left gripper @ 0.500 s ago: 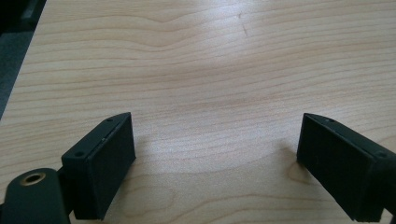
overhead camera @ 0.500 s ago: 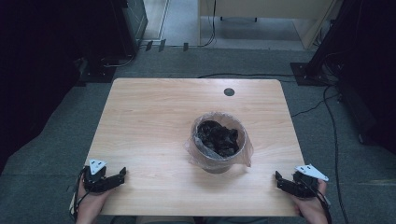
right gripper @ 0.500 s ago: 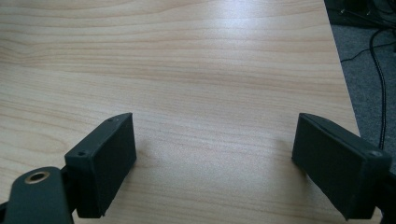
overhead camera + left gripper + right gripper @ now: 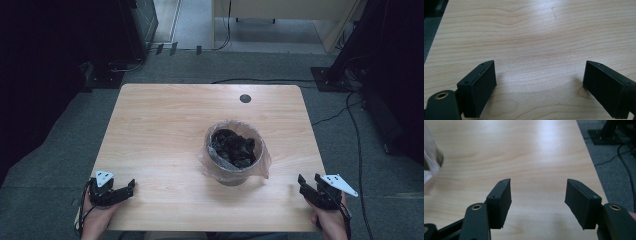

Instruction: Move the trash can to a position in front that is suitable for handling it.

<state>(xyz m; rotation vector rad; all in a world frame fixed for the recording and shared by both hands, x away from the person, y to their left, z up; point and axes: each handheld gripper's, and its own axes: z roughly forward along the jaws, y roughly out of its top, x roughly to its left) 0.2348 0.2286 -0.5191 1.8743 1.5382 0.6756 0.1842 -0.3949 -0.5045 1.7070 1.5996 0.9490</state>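
Two hand-held grippers rest at the near edge of a pale wooden table [image 4: 165, 125], one at each near corner, with a lined bin between them and farther in. At the near left corner, the left gripper [image 4: 124, 189] sits in the person's hand, its flat black padded jaws spread wide and holding nothing; the left gripper view looks between them at bare wood grain, smooth and lightly glossy, with wavy brown lines. Toward the middle of the table, a little right of centre and nearer the near edge than the far one, stands the bin [image 4: 235, 150], a small round container lined with a thin, clear, crinkled plastic bag [image 4: 262, 167] whose loose edge is folded out over the rim and hangs down the sides. Inside lies a heap of dark, lumpy, crumpled material (what it is cannot be told from here). Beyond the bin, near the far edge, a small dark round hole [image 4: 245, 98] is set into the tabletop. At the near right corner, the right gripper [image 4: 310, 183] is likewise open wide and empty, with a grey three-cornered plate on top; the right gripper view catches a blurred sliver of the plastic at its left edge. Judging by this, the work on the bin and its bag has not yet begun: both grippers are well apart from it, and all of the reaching and grasping is left to do.
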